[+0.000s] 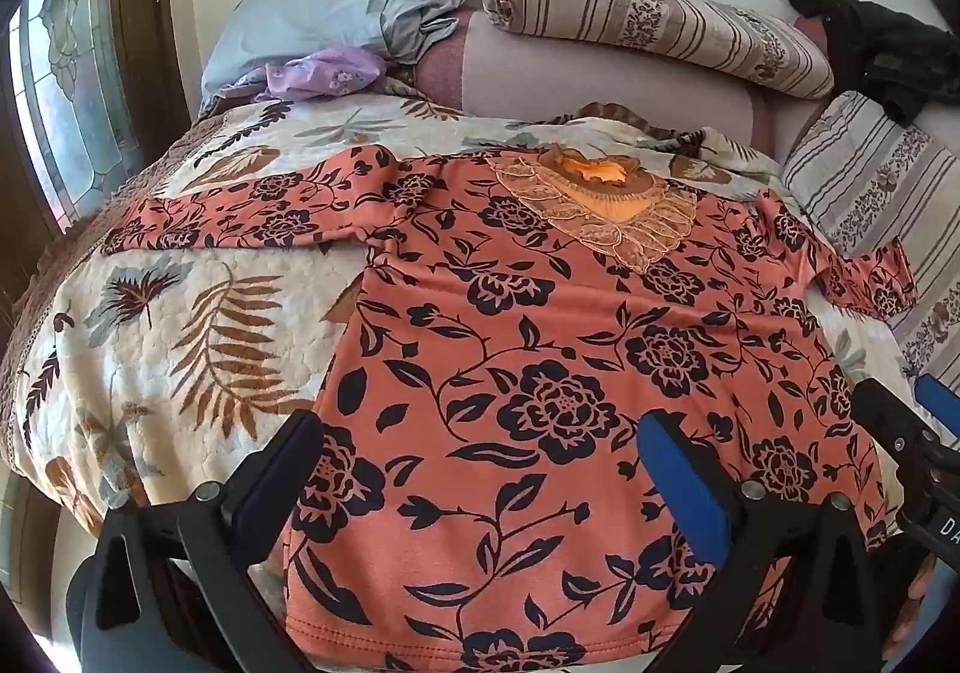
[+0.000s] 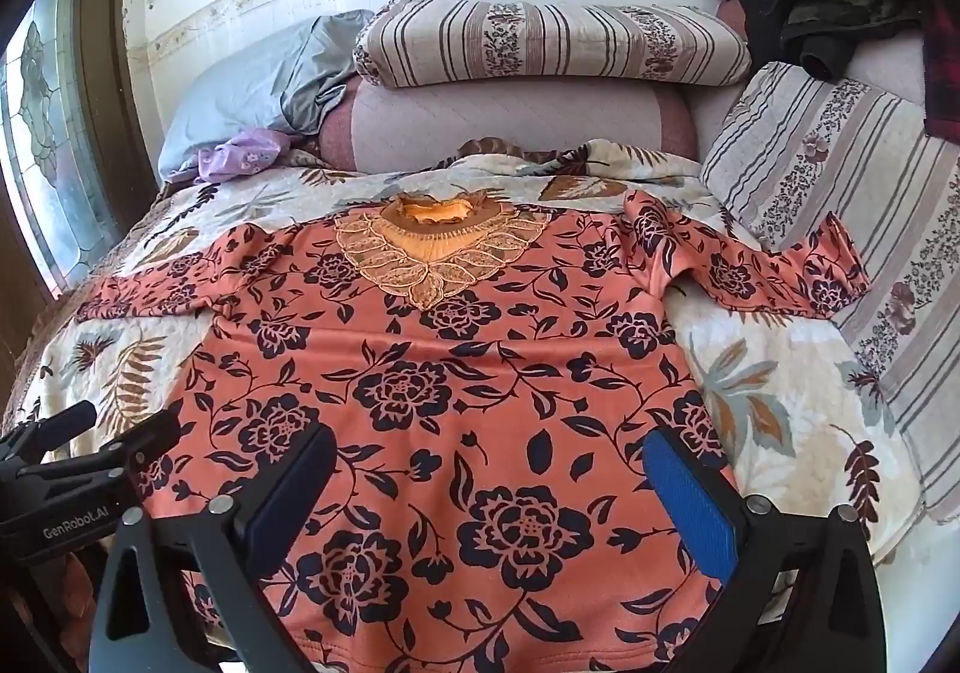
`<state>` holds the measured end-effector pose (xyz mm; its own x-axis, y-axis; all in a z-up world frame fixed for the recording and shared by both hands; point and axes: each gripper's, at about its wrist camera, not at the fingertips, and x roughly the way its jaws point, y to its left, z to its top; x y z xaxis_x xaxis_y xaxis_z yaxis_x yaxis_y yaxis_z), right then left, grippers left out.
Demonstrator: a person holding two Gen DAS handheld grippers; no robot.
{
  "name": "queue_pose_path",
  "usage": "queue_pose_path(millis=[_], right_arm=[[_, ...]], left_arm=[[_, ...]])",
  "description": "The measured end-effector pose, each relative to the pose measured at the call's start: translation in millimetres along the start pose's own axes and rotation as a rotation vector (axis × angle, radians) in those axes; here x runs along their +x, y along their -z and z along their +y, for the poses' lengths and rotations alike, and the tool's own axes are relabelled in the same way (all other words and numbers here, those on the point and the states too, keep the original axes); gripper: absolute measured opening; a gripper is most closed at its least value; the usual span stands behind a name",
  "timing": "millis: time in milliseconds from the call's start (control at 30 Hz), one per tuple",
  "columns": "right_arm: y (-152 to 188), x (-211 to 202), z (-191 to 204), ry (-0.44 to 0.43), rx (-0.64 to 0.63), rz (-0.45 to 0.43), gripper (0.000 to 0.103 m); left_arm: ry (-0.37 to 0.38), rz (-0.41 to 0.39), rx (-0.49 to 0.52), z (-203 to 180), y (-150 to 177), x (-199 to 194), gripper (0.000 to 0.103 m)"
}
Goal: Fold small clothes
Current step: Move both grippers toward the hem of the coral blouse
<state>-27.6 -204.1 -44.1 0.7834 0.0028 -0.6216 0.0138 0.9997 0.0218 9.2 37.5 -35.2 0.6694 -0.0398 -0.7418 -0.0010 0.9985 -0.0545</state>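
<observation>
on the bed: a quilted cover (image 1: 180,277) with a printed fern and leaf pattern, cream ground, puckered stitched texture; it carries the garment.
garment: a salmon-orange blouse (image 1: 540,361) in a smooth knit with a navy rose-and-vine print, lying flat, front side up, hem at the near edge of the bed, neckline toward the head end.
neckline: a lace yoke (image 1: 606,217) in tan openwork, leaf-shaped scallops coming to a point, gathered orange cloth inside the collar.
sleeves: both spread outward; the left sleeve (image 1: 240,199) lies flat toward the window-side edge, the right sleeve (image 2: 774,265) reaches the striped cushion (image 2: 840,193) at the opposite edge, its cuff resting against it.
head end: a rolled striped bolster (image 2: 552,43), a grey-blue pillow (image 2: 252,79) with a crumpled case, a small lilac floral cloth (image 2: 237,154) just beside it, dark clothing (image 2: 822,7) piled in the far corner.
left gripper (image 1: 486,469): jaws spread wide, nothing between the pads, above the hem near the blouse's left side.
right gripper (image 2: 489,487): jaws spread wide, nothing gripped, above the lower body of the blouse.
pads: flat rectangular blue faces on black plastic fingers (image 2: 696,499).
containers: none in view.
</observation>
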Motion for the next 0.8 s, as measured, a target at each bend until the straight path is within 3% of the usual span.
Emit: queue_pose_path(millis=[800], right_arm=[[-7.3,29.5,-15.4,-0.063,0.067,0.021,0.103]], left_arm=[[-0.046,0.01,0.053,-15.3,-4.7,11.0,0.103]])
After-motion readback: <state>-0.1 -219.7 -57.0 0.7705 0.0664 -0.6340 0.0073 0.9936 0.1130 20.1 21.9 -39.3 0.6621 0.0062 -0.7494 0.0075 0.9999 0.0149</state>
